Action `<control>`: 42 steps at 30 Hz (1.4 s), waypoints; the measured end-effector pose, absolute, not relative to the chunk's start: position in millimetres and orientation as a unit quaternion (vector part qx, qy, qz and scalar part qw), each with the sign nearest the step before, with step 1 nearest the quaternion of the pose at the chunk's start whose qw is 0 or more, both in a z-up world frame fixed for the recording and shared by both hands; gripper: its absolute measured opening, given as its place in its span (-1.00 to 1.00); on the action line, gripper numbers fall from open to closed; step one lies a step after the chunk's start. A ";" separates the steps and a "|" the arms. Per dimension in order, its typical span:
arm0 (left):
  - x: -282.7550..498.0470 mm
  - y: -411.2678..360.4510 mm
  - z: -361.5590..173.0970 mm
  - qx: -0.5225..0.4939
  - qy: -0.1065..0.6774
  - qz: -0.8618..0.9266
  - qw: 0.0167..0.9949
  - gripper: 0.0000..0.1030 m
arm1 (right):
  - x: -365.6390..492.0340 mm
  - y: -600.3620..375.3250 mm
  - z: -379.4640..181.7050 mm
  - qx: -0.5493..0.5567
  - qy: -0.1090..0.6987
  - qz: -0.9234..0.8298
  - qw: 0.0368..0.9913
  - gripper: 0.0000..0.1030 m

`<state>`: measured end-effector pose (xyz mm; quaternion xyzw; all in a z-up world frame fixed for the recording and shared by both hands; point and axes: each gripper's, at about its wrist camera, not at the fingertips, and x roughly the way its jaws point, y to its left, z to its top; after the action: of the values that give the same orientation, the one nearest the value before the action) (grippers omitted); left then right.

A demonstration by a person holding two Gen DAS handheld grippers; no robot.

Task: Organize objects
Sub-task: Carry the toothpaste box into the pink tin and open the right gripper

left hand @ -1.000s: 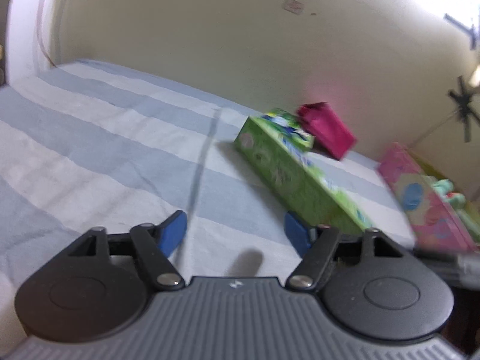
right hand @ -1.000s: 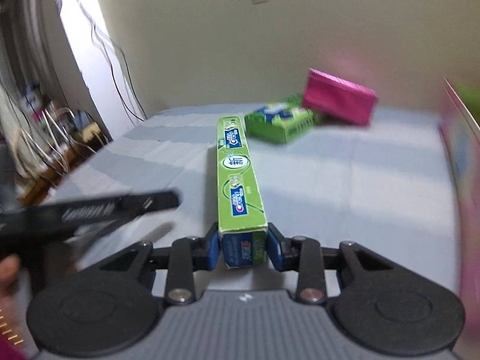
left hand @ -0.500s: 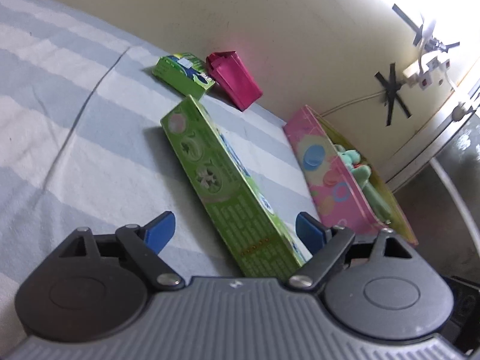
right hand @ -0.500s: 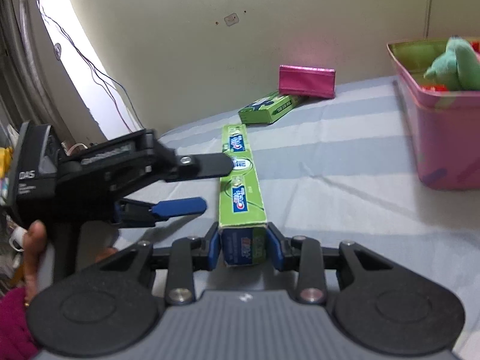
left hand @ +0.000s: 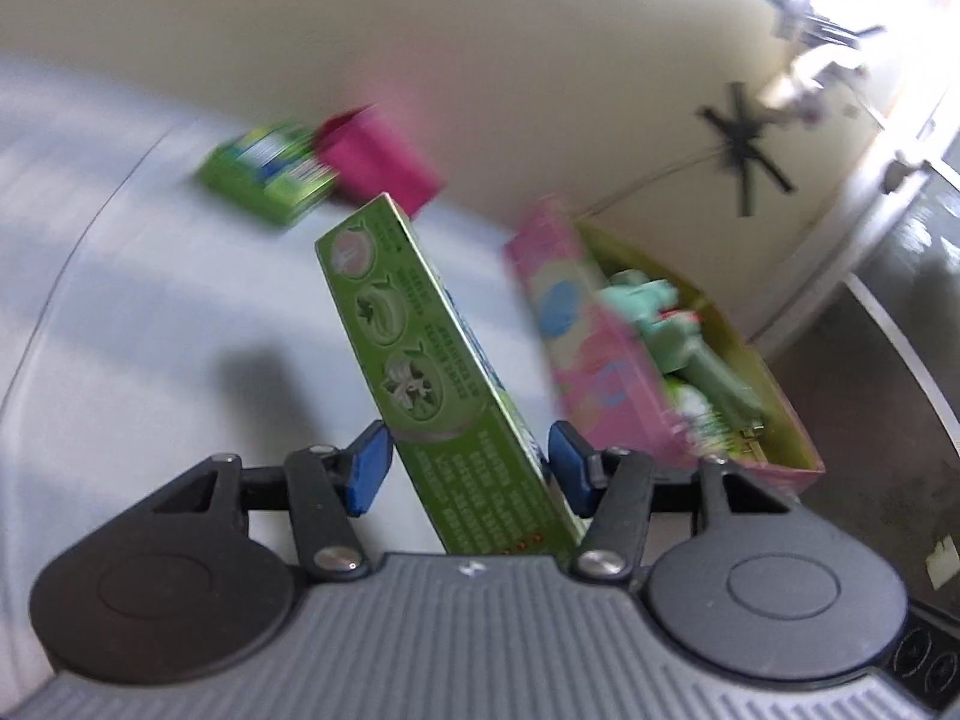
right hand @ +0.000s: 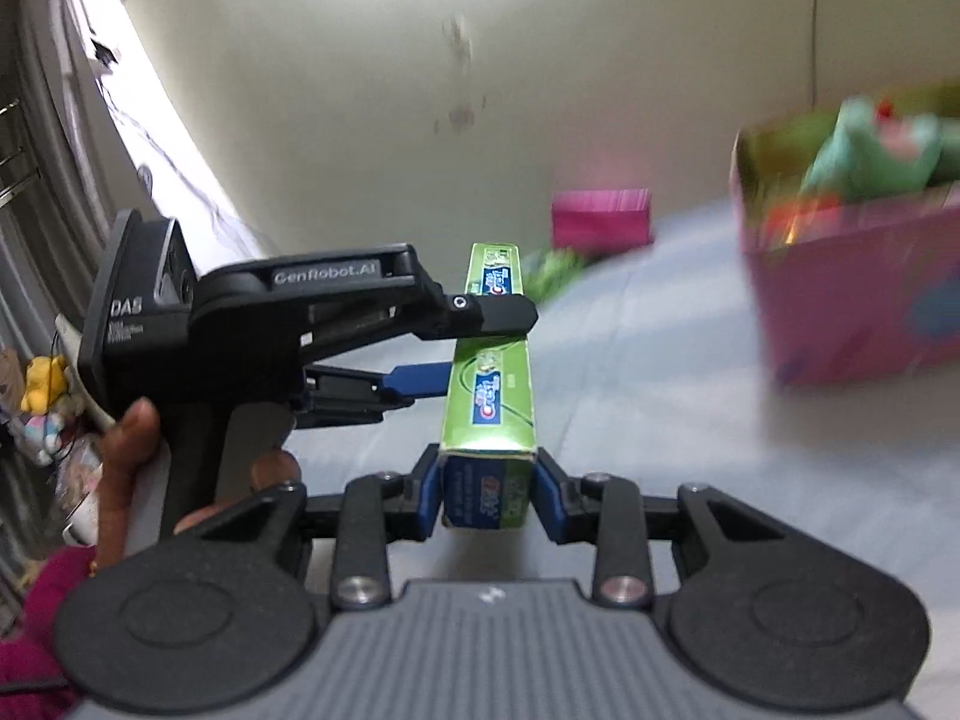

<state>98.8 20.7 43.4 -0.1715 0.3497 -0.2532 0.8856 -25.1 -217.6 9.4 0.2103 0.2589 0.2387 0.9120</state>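
A long green toothpaste box (right hand: pixel 489 402) is in the air over the striped bed sheet (left hand: pixel 120 300). My right gripper (right hand: pixel 487 495) is shut on its near end. My left gripper (right hand: pixel 486 345) comes in from the left across the box's middle. In the left wrist view the toothpaste box (left hand: pixel 414 348) stands between the blue pads (left hand: pixel 369 468) of the left gripper (left hand: pixel 468 468). Its jaws are closing, and both pads lie against the box's sides. The pink bin (left hand: pixel 576 324) with a teal plush toy (left hand: pixel 672 330) is just right of the box.
A second green box (left hand: pixel 264 174) and a magenta box (left hand: pixel 378 156) lie on the bed near the back wall. The pink bin (right hand: pixel 852 300) stands at the right edge of the bed. A person's hand (right hand: pixel 129 438) grips the left gripper's handle. Cables hang at the far left.
The left gripper swung onto the toothpaste box and its jaws narrowed from wide open around it. Both grippers and the box moved toward the pink bin. The right grip is unchanged.
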 end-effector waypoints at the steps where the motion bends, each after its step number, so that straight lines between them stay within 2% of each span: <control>1: 100.5 10.2 52.4 -0.162 0.342 -0.264 0.887 0.15 | -26.7 -223.4 15.0 0.208 0.243 0.229 0.920 -0.41; 7: 117.9 -73.4 87.5 -0.097 0.301 -0.330 0.889 0.15 | -24.9 -263.9 39.2 0.182 0.175 0.142 0.957 -0.41; 14: 169.0 -149.1 74.1 -0.063 0.324 -0.338 0.881 0.16 | 25.0 -303.7 30.0 0.201 0.186 0.081 0.958 -0.35; 15: 177.6 -158.4 70.5 -0.053 0.330 -0.330 0.883 0.18 | 25.4 -306.0 29.1 0.193 0.183 0.072 0.961 -0.41; 16: 184.1 -164.0 65.7 -0.046 0.336 -0.323 0.884 0.21 | 25.8 -301.8 28.2 0.173 0.165 0.058 0.969 -0.23; 17: 187.8 -168.3 62.0 -0.038 0.338 -0.313 0.887 0.21 | 23.5 -298.5 27.8 0.154 0.159 0.051 0.974 -0.23; 20: 182.9 -167.5 60.7 -0.031 0.327 -0.309 0.893 0.25 | 14.0 -303.7 24.0 0.148 0.146 0.045 0.977 -0.07; 30: 129.0 -134.3 82.8 -0.017 0.288 -0.282 0.915 0.28 | -19.0 -312.7 28.1 0.146 0.080 -0.023 0.986 -0.02; 33: 110.4 -121.4 87.0 -0.003 0.274 -0.263 0.925 0.36 | -25.2 -317.3 26.7 0.150 0.066 -0.054 0.985 -0.01; 42: 85.7 -91.8 71.6 0.039 0.283 -0.176 0.942 0.36 | -30.3 -324.3 23.1 0.149 0.053 -0.101 0.982 -0.01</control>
<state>85.7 -91.8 71.6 0.0386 0.2826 -0.1758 0.9422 -30.3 -324.3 23.1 0.1495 0.0526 -0.1010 0.9822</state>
